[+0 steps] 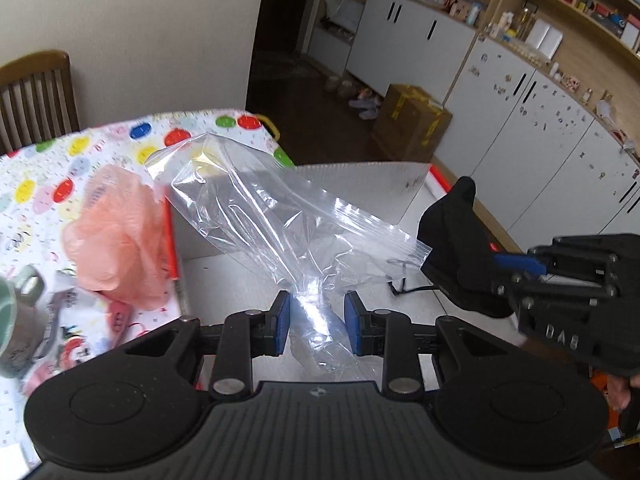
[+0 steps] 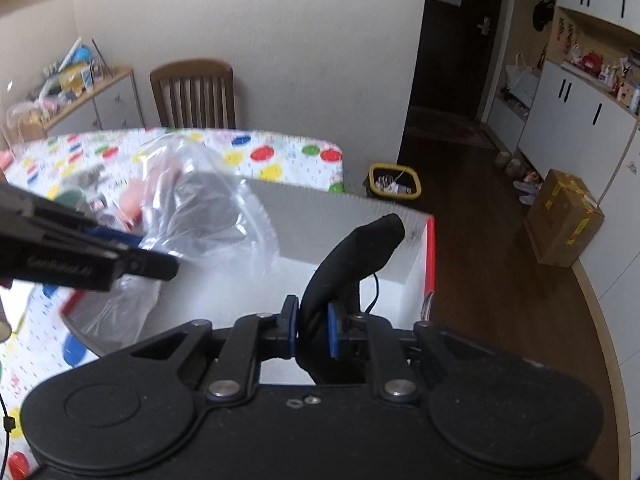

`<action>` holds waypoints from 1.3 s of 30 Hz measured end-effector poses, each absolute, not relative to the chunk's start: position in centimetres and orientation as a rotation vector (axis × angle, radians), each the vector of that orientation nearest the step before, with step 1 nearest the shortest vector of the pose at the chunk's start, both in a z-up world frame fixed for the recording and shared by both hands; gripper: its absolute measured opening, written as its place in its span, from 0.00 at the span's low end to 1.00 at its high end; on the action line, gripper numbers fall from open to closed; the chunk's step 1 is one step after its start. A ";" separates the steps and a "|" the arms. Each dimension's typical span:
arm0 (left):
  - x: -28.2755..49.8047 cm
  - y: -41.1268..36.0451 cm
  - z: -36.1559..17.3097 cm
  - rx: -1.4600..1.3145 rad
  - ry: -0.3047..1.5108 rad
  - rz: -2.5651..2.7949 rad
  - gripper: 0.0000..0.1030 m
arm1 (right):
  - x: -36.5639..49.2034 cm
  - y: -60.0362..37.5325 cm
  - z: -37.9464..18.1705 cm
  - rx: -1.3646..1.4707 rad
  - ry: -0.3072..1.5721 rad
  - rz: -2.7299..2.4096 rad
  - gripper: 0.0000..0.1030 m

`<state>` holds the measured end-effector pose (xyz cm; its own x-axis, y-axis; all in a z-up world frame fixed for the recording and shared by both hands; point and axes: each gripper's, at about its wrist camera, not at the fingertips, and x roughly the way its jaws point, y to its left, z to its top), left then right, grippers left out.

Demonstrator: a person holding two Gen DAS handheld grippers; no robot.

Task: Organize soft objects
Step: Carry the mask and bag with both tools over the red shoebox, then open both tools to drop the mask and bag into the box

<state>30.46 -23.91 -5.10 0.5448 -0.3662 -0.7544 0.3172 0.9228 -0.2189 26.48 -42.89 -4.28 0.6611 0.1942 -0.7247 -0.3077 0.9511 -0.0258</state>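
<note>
A clear zip bag [image 1: 256, 216] stands up between the fingers of my left gripper [image 1: 316, 322], over the white box [image 1: 360, 176]. The jaws stand a little apart with the bunched plastic in the gap; contact with the pads is unclear. My right gripper [image 2: 313, 330] is shut on a black soft cloth item [image 2: 352, 256] and holds it above the box [image 2: 344, 208]. In the left wrist view the cloth [image 1: 456, 248] and right gripper [image 1: 516, 262] sit at the right of the bag. The bag also shows in the right wrist view [image 2: 200, 216], with the left gripper [image 2: 132, 248].
A pink mesh puff [image 1: 116, 240] lies on the dotted tablecloth [image 1: 52, 184] left of the box. A green mug [image 1: 16, 320] stands at the far left. A wooden chair [image 2: 192, 96] is behind the table. A cardboard box [image 2: 564, 220] and a yellow bin [image 2: 394, 182] stand on the floor.
</note>
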 end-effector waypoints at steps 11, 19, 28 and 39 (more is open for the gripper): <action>34.6 -27.7 -9.8 -0.078 1.082 -0.421 0.27 | 28.5 -42.3 -8.1 -0.231 0.927 0.349 0.13; 36.5 -28.8 -12.3 -0.063 1.201 -0.396 0.27 | 29.1 -42.0 -9.7 -0.240 1.005 0.406 0.13; 38.1 -28.9 -13.6 -0.064 1.329 -0.377 0.27 | 29.7 -41.5 -10.5 -0.240 1.047 0.431 0.16; 38.5 -28.8 -13.4 -0.070 1.342 -0.362 0.71 | 29.7 -41.9 -10.4 -0.190 1.052 0.421 0.34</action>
